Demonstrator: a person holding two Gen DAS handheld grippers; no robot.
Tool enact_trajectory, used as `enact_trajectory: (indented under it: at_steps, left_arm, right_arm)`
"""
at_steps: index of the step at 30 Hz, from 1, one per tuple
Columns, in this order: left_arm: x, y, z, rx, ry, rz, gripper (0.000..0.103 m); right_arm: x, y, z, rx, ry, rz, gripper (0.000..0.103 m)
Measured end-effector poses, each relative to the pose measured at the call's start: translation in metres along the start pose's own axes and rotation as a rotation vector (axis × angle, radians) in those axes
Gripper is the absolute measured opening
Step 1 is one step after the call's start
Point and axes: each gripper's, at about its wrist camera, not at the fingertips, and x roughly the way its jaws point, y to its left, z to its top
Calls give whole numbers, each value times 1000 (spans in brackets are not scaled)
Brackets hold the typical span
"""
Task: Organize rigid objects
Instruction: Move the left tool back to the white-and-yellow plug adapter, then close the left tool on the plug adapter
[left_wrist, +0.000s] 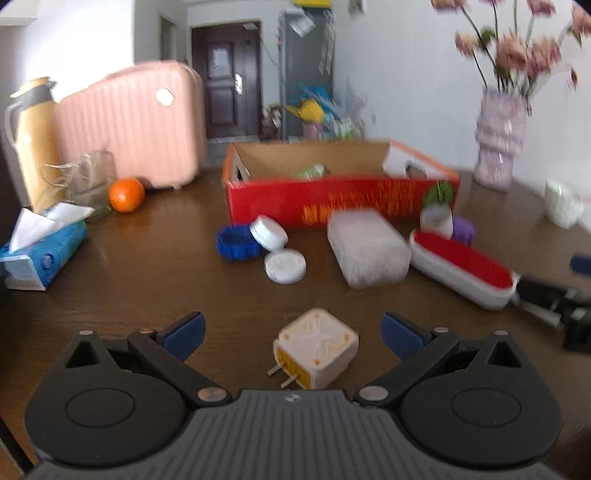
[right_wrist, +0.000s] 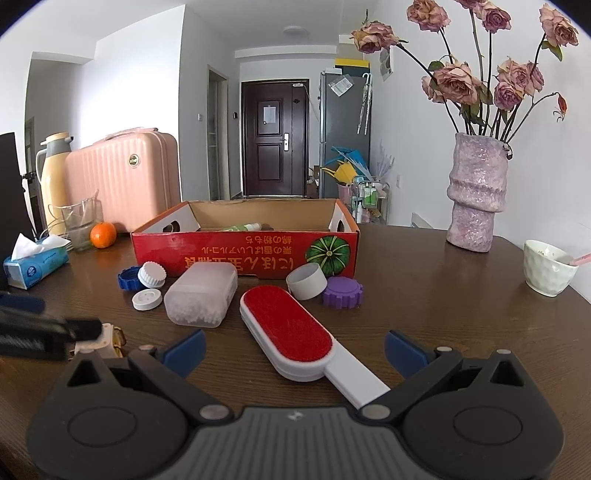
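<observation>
The red cardboard box (right_wrist: 245, 254) sits open at centre frame on the brown worktop (right_wrist: 424, 314), light but stiff-walled, and looks like the likely place for the loose things. In front of it, the lint brush (right_wrist: 286, 332) lies flat at lower centre of the right wrist view, its handle running down toward the right claw (right_wrist: 294, 350), whose jaws are spread wide with nothing between them. It seems light and rigid; the narrow white handle is the surest place to pinch, since the red pile may slip. The frosted plastic case (right_wrist: 201, 295) left of it looks smooth and bulky, best taken across its short sides. Smallest, the white plug adapter (left_wrist: 316, 349) lies at lower centre of the left wrist view between the spread, empty jaws of the left claw (left_wrist: 293, 334); its flat hard sides suit a squeeze, clear of the prongs
</observation>
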Motion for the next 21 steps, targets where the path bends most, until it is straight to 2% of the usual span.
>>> enact_trajectory:
  at_steps: [7,17,20,21]
  left_arm:
    - [21,0,-5,57,40,-16,103]
    - [35,5,-7,72,71,-63,100]
    - [39,3,-8,86,72,-41,93]
    - [40,3,-8,85,78,-51,85]
  right_arm:
    - [1,0,-1,1,6,0,103]
    - [5,1,-2,-5,21,-10,103]
    - [6,2,-3,-9,25,-12,103]
    - [6,2,-2,-10,26,-13,103]
